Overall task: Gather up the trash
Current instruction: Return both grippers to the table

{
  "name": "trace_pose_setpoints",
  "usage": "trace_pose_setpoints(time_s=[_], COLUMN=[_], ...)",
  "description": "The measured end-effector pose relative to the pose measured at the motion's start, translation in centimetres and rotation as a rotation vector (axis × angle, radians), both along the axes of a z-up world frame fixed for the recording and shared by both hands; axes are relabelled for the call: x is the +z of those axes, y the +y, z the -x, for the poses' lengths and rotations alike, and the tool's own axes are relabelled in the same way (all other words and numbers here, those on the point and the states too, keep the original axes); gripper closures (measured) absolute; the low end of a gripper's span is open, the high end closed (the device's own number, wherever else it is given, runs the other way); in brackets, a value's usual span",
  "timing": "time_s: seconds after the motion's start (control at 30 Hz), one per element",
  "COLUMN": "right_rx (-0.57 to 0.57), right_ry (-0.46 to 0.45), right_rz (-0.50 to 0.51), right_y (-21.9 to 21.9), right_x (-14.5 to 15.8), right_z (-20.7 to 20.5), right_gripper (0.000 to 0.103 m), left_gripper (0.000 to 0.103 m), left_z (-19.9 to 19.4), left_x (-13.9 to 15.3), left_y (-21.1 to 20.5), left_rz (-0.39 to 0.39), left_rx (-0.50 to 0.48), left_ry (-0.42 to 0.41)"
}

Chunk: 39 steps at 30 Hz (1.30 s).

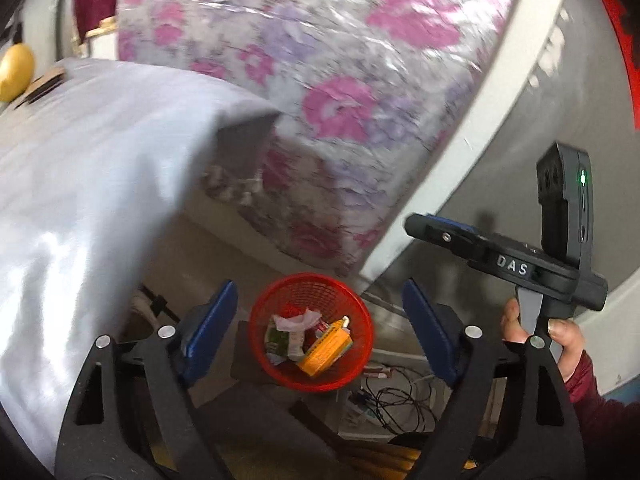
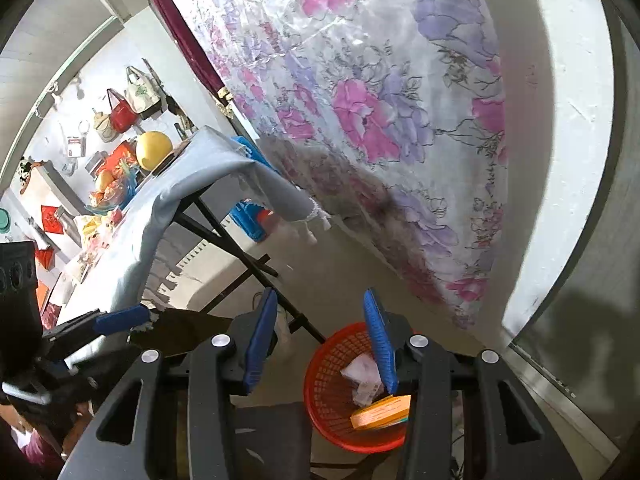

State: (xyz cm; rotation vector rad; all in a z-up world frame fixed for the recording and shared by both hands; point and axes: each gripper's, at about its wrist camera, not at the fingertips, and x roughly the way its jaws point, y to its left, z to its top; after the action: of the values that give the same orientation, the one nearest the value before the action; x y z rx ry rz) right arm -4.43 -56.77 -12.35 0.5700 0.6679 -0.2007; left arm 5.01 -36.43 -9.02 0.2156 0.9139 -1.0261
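A red mesh basket (image 1: 308, 292) stands on the floor below both grippers. In it lie an orange box (image 1: 326, 350), a green wrapper (image 1: 276, 338) and crumpled white paper (image 1: 298, 320). My left gripper (image 1: 320, 322) hangs over the basket, open wide, with nothing between its blue pads (image 1: 212, 324). My right gripper (image 2: 320, 340) is also open and empty, just left of and above the basket (image 2: 326, 392), where the orange box (image 2: 380, 410) shows again. A hand (image 1: 560, 336) holds the right gripper at the right edge of the left wrist view.
A table draped in pale grey cloth (image 1: 80, 200) stands to the left on black folding legs (image 2: 240, 248), with a yellow fruit (image 2: 153, 150) on it. A floral-covered panel (image 1: 320, 80) leans against the wall behind. Loose cables (image 1: 400, 396) lie right of the basket.
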Motion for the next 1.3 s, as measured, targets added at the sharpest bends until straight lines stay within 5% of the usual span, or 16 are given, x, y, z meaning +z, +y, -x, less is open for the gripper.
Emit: trace_pose_setpoints(time_s=[0.23, 0.5, 0.83, 1.07, 1.3], right_rx=[0.05, 0.108, 0.25, 0.391, 0.482], right_ry=[-0.025, -0.09, -0.122, -0.144, -0.156], right_rz=[0.023, 0.031, 0.028, 0.026, 0.054], right_y=[1.9, 4.6, 10.3, 16.2, 20.5], right_x=[1.4, 4.2, 7.1, 8.9, 9.8], right_z=[-0.6, -1.0, -5.6, -10.5, -15.7], right_gripper=[0.057, 0.033, 0.026, 0.015, 0.008], left_gripper=[0.018, 0.01, 0.01, 0.007, 0.007], left_z=[-1.0, -3.1, -7.4, -11.7, -17.3], left_x=[2.4, 5.6, 7.2, 8.4, 8.5], left_y=[4.1, 10.4, 21.3, 29.2, 33.8], left_rz=[0.049, 0.128, 0.177, 0.156, 0.057], left_rx=[0.111, 0.284, 0.556, 0.774, 0.882], left_ry=[-0.047, -0.105, -0.145, -0.18, -0.206])
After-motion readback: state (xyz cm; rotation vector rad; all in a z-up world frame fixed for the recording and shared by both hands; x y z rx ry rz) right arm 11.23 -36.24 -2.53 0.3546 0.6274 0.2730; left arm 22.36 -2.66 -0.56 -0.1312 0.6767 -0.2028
